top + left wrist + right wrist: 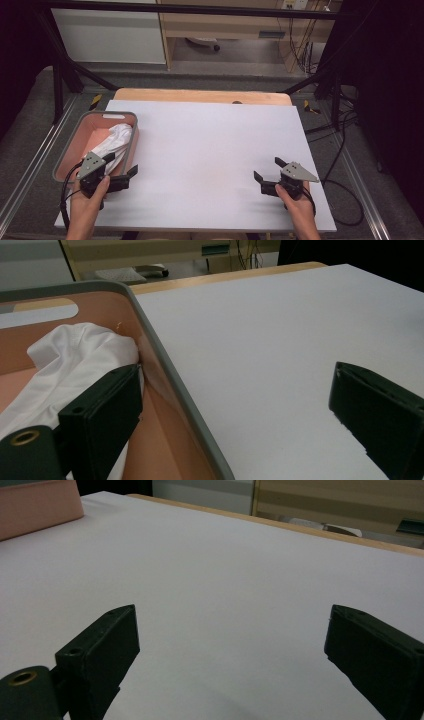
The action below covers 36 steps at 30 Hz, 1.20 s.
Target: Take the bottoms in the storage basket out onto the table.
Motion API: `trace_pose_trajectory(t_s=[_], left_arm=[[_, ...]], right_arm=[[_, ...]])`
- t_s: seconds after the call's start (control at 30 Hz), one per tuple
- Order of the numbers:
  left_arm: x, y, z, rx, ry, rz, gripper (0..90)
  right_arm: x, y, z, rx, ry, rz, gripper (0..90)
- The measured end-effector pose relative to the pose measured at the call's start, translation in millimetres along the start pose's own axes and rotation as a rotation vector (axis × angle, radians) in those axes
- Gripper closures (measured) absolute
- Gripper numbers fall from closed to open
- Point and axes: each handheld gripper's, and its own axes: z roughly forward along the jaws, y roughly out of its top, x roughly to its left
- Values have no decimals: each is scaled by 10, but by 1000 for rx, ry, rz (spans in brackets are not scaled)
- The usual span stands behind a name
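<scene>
White cloth [113, 142] fills the pink basket [88, 121] whose rim sits between the gaping left claw [131, 172]; right claw [267, 170] gapes too

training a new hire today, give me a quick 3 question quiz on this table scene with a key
1. True or false: the white cloth lies inside the pink basket.
2. Which gripper is beside the basket? A) left gripper B) right gripper
3. How do the right gripper's jaws stand, and is anything between them?

Key
1. True.
2. A; in the left gripper view its open jaws straddle the basket's grey rim, one jaw in front of the cloth, the other over the white table.
3. Wide open, with nothing but bare table between them.
</scene>
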Motion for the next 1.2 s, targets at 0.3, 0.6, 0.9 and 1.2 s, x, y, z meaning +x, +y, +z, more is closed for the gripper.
trace_pose_trajectory(t_s=[0.3, 0.6, 0.9, 1.2], left_arm=[[-17, 26, -34, -16, 7, 30, 63], [-28, 117, -95, -44, 31, 10, 62], [-111, 236, -97, -26, 13, 53, 49], [-163, 456, -7, -43, -2, 54, 56]], right_arm=[[14, 19, 3, -7, -1, -6, 74], [25, 33, -29, -16, 0, -10, 68], [61, 22, -28, -12, 12, -6, 68], [87, 41, -8, -10, 36, -12, 68]])
